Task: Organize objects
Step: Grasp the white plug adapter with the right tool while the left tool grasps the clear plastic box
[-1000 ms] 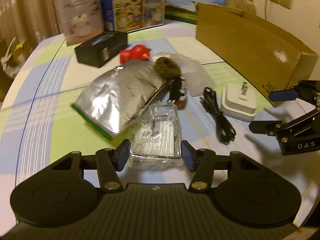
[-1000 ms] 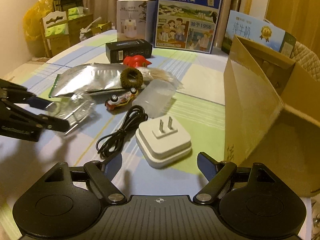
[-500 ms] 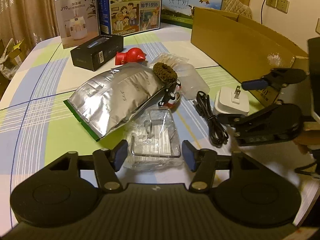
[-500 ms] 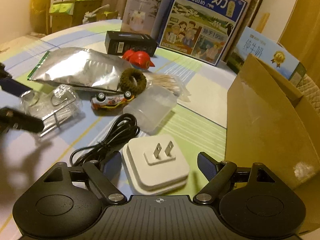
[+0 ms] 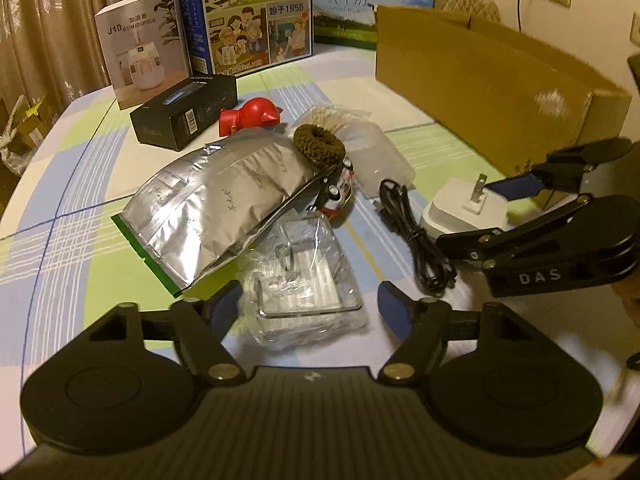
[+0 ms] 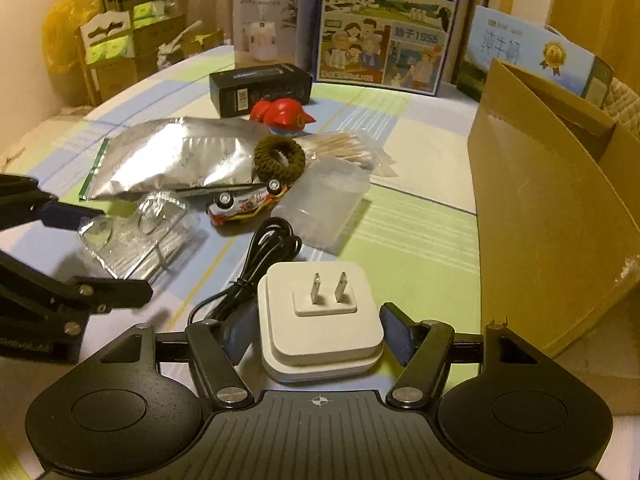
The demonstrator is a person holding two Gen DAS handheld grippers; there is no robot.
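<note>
A clear plastic packet point(image 5: 304, 280) lies on the checked tablecloth between the fingers of my left gripper point(image 5: 310, 310), which is open and straddles it with a small gap on the right. My right gripper point(image 6: 318, 334) is open too. Its blue pads sit close on both sides of a white plug charger point(image 6: 320, 320) lying prongs up. From the left wrist view the right gripper point(image 5: 476, 214) brackets the charger point(image 5: 460, 210). From the right wrist view the left gripper point(image 6: 120, 252) brackets the packet point(image 6: 132, 236).
A silver foil bag point(image 5: 224, 196), brown scrunchie point(image 5: 318, 145), toy car point(image 5: 336, 194), black cable point(image 5: 416, 236), frosted tub point(image 6: 324, 204) and cotton swabs point(image 6: 344, 146) crowd the middle. Behind are a red toy point(image 5: 252, 116) and black box point(image 5: 186, 114). An open cardboard box point(image 6: 552, 200) stands right.
My right gripper has moved forward until the charger sits between its fingers. My left gripper stays around the clear packet, with its view tilted up a little.
</note>
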